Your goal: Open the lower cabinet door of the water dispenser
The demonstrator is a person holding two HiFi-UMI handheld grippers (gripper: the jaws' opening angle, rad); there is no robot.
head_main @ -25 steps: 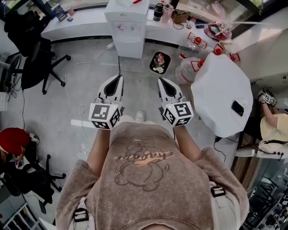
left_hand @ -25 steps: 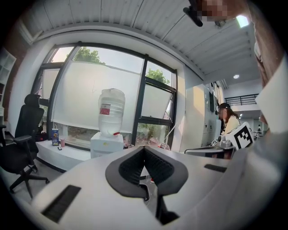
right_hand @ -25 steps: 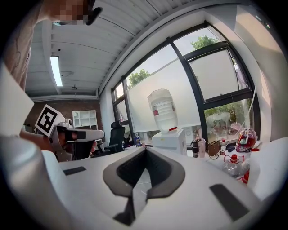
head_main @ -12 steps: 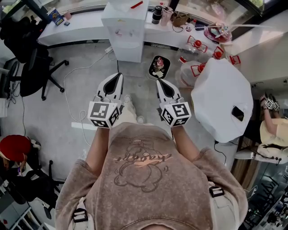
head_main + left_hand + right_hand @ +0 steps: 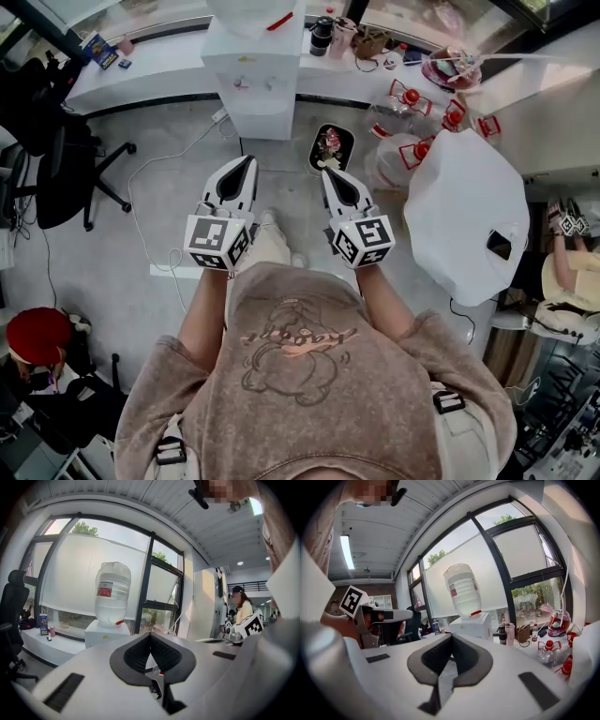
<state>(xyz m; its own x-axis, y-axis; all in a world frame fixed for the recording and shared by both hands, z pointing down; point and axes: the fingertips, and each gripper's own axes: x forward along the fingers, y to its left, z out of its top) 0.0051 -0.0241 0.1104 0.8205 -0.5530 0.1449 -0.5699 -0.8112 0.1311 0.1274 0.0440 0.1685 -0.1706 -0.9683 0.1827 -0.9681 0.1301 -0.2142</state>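
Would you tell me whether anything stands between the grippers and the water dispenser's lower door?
Nothing visible does: bare floor lies between the left gripper, the right gripper and the water dispenser front. A black tray lies right of that path, a white cable left of it.

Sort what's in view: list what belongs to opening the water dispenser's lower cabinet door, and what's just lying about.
For the job:
- water dispenser
- left gripper, shut and empty
- right gripper, shut and empty

Just lying about:
- black tray on the floor
- office chair
- red-capped jugs
- dark flask on the counter
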